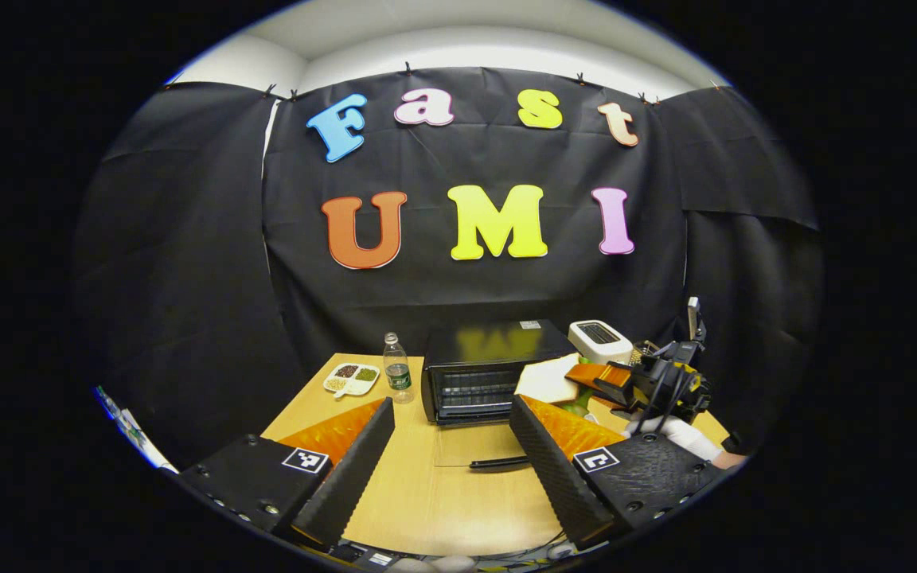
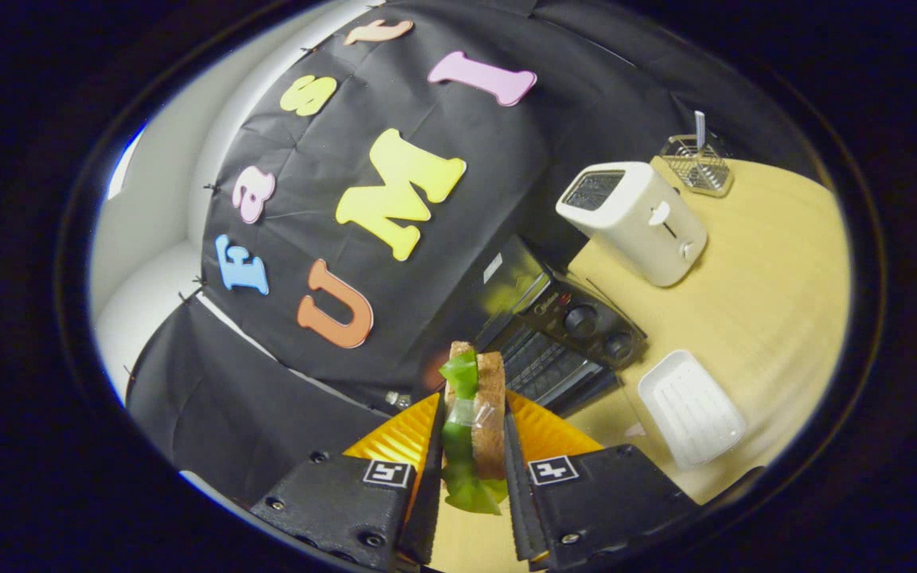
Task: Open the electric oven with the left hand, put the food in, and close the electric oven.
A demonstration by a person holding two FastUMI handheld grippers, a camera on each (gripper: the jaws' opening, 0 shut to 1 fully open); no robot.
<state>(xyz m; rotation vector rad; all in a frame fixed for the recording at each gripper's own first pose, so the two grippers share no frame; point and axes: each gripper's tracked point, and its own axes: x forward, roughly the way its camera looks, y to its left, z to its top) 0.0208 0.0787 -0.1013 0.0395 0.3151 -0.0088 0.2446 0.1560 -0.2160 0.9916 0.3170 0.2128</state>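
Two grippers in my feeds. Left gripper (image 1: 450, 446) hangs over table (image 1: 427, 509), jaws wide apart, nothing between them. Oven (image 1: 478, 374) ahead of it, door (image 1: 478, 454) dropped flat toward me, handle (image 1: 498, 461) at near edge. Right gripper (image 2: 470, 477) clamped on sandwich (image 2: 474, 422), both fingers pressing bread and lettuce; in left gripper view I see sandwich held up just right of oven. Toaster (image 2: 637, 219) and white tray (image 2: 689, 407) stand right of oven; bottle (image 1: 396, 368) and snack plate (image 1: 352, 379) left.
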